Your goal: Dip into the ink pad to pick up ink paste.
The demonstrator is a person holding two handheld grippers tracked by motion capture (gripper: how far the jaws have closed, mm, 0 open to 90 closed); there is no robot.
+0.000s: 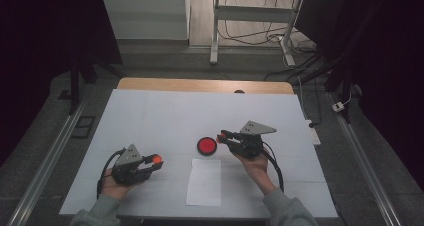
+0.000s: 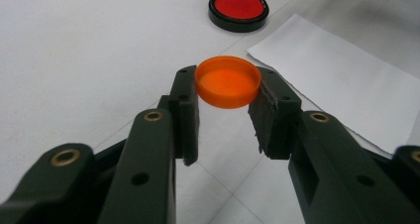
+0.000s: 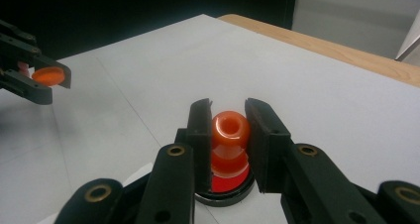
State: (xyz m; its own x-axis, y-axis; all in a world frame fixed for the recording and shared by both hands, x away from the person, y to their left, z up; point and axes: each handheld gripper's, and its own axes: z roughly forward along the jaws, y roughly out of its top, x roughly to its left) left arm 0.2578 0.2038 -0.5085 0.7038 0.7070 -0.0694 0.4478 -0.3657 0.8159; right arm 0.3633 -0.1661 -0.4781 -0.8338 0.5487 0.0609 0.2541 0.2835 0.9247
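My left gripper (image 1: 154,162) is at the table's front left, shut on a shallow orange cap (image 1: 157,158) that it holds hollow side up (image 2: 228,81). My right gripper (image 1: 220,137), right of centre, is shut on a small orange knob-shaped piece (image 3: 230,130) with a round hole in its end. That piece hangs just over a red disc in a black rim (image 1: 206,145), which lies flat on the table (image 3: 225,187); whether they touch I cannot tell. In the right gripper view the left gripper (image 3: 47,78) with its cap is at the far left.
A white sheet of paper (image 1: 204,182) lies near the front edge between the hands, just in front of the red disc (image 2: 238,8). The white table top (image 1: 150,116) has a wooden far edge (image 1: 200,85). Desk legs and cables stand on the floor beyond.
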